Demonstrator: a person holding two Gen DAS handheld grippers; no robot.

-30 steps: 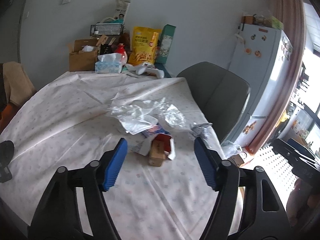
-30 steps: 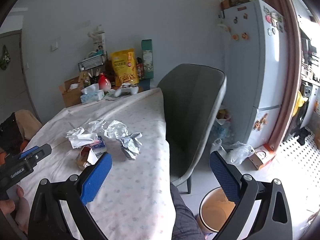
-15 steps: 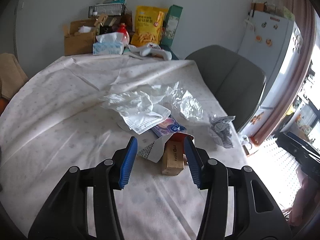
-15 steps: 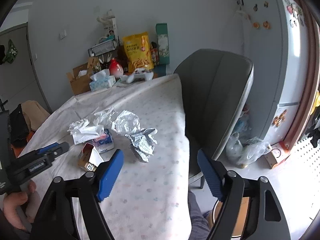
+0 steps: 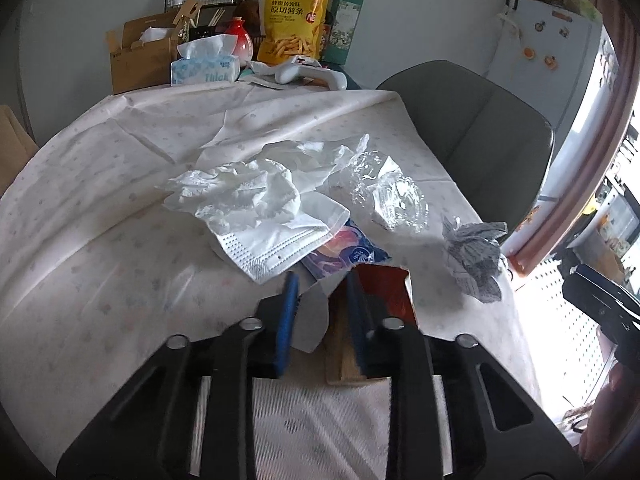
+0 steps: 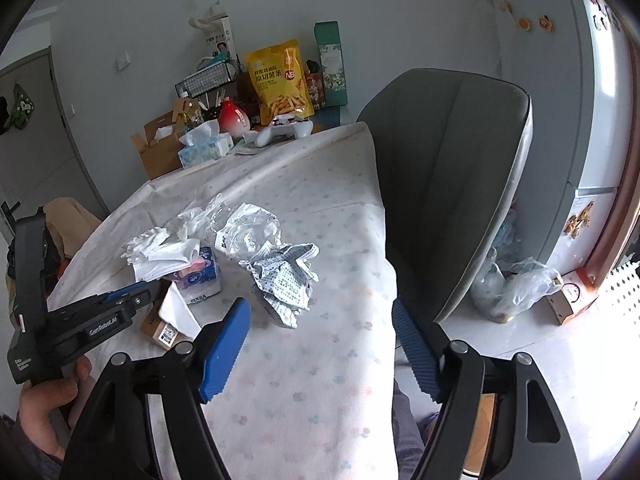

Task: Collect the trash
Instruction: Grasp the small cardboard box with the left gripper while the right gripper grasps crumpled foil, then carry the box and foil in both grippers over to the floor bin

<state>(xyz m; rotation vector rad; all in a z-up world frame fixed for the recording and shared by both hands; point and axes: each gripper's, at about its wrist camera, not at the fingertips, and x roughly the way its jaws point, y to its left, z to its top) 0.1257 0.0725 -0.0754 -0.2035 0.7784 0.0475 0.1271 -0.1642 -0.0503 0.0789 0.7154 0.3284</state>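
Left gripper (image 5: 320, 304): fingers clamped on the small cardboard box (image 5: 348, 344) at 6 o'clock of the trash pile, on the table (image 5: 120, 240). Right gripper (image 6: 320, 344): fingers spread wide, empty; crumpled printed wrapper (image 6: 284, 280) at its 12 o'clock.

The left gripper (image 5: 320, 312) hides much of the small brown cardboard box with a white flap (image 5: 340, 344), and its grip there cannot be told.
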